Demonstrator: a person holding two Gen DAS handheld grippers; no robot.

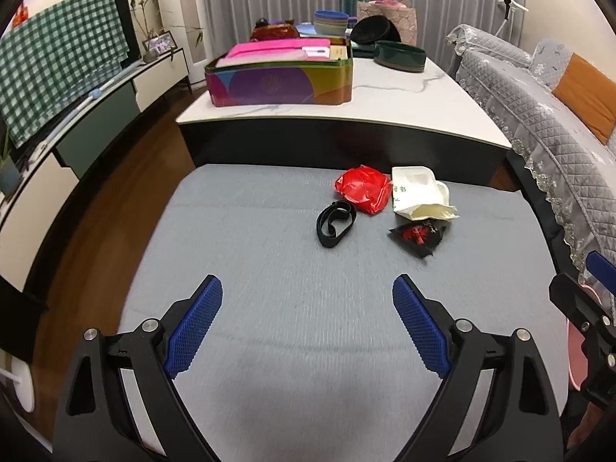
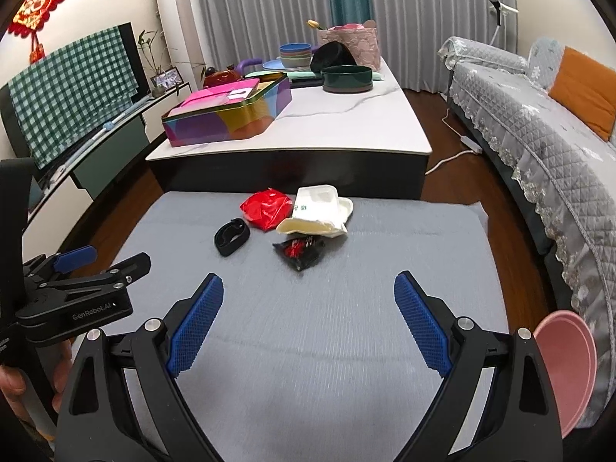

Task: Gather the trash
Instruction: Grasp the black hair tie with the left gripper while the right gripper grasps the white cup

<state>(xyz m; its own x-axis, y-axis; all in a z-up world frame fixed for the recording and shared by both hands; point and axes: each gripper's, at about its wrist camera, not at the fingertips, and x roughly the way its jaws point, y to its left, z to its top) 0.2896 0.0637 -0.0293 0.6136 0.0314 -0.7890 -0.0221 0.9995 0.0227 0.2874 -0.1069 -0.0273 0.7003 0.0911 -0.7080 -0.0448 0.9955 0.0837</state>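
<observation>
Right wrist: pink bin [image 2: 566, 365], contents unseen.

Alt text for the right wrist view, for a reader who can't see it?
The open right gripper hangs over a grey mat bearing four scraps of trash: red wrapper, white paper bag, black band, black packet. A pink bin sits right.
</observation>
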